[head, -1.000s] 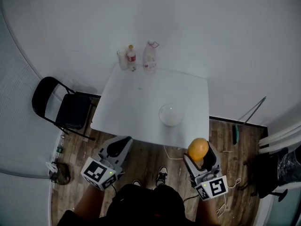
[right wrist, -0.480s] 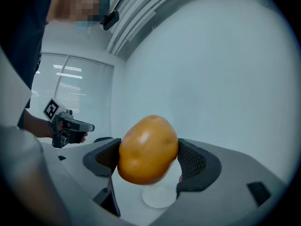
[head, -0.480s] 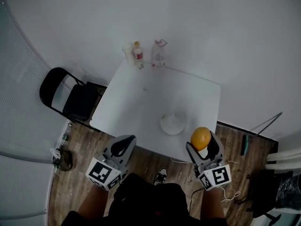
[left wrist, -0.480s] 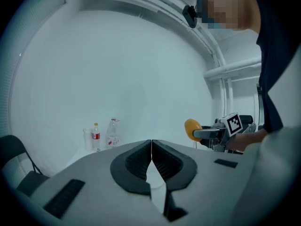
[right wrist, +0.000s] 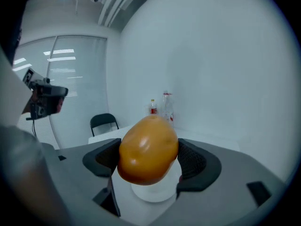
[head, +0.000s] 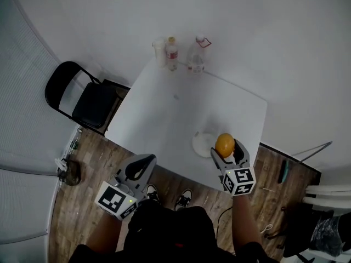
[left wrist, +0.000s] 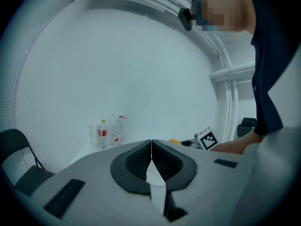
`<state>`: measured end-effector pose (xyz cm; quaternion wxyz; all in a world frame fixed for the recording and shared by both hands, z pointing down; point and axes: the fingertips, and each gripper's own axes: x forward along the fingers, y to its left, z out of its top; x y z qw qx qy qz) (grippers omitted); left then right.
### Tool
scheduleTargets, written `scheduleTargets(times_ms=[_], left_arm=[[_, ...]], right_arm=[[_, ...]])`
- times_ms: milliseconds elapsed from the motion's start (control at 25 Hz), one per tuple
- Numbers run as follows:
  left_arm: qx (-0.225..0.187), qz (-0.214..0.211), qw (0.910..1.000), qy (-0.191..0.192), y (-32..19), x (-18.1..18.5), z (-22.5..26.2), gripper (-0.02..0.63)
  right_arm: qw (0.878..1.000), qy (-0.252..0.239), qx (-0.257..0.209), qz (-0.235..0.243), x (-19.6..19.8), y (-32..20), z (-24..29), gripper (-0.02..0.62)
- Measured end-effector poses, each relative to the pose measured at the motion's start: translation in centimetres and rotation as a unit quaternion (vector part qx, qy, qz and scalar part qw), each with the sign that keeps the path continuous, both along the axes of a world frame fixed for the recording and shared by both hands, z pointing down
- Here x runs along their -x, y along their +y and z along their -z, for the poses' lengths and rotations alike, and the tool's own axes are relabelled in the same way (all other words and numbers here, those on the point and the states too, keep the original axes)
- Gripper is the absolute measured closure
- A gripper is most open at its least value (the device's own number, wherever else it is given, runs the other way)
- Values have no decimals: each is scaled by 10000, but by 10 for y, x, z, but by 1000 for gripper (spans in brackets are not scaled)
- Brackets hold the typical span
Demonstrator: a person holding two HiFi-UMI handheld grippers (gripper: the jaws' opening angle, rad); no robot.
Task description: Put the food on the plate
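Observation:
An orange, egg-shaped food item (head: pixel 225 144) (right wrist: pixel 148 149) sits clamped between the jaws of my right gripper (head: pixel 225 150) (right wrist: pixel 148 157). It hovers at the right rim of a small white plate (head: pixel 202 144) (right wrist: pixel 150 192) near the front edge of the white table (head: pixel 164 119). My left gripper (head: pixel 138 167) (left wrist: pixel 151 155) is shut and holds nothing; it hangs off the table's front left edge, above the wooden floor.
A cup and two bottles (head: pixel 171 52) (left wrist: pixel 102 133) (right wrist: pixel 165 105) stand at the table's far edge by the wall. A black folding chair (head: pixel 82 100) (right wrist: pixel 103 123) stands left of the table. The person's shoes (head: pixel 185 198) show below the table's front edge.
The right gripper has carried the orange food forward from off the table's front edge to the plate's right rim. The left gripper stayed low at the front left.

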<state>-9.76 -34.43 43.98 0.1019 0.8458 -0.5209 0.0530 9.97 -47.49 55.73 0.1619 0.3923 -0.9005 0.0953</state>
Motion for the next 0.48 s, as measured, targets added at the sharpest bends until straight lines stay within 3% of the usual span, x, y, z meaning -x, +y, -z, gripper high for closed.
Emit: scheduleTargets(times_ms=[240,480], left_arm=[[197,110,9997,13,5,21,-13,583],[377,352,9987,-2,16,40,-24,583]], right_arm=[[9927,931,761,10,25,-29,-102,204],[9833,1393,1172,-9,33,-47,-153,204]])
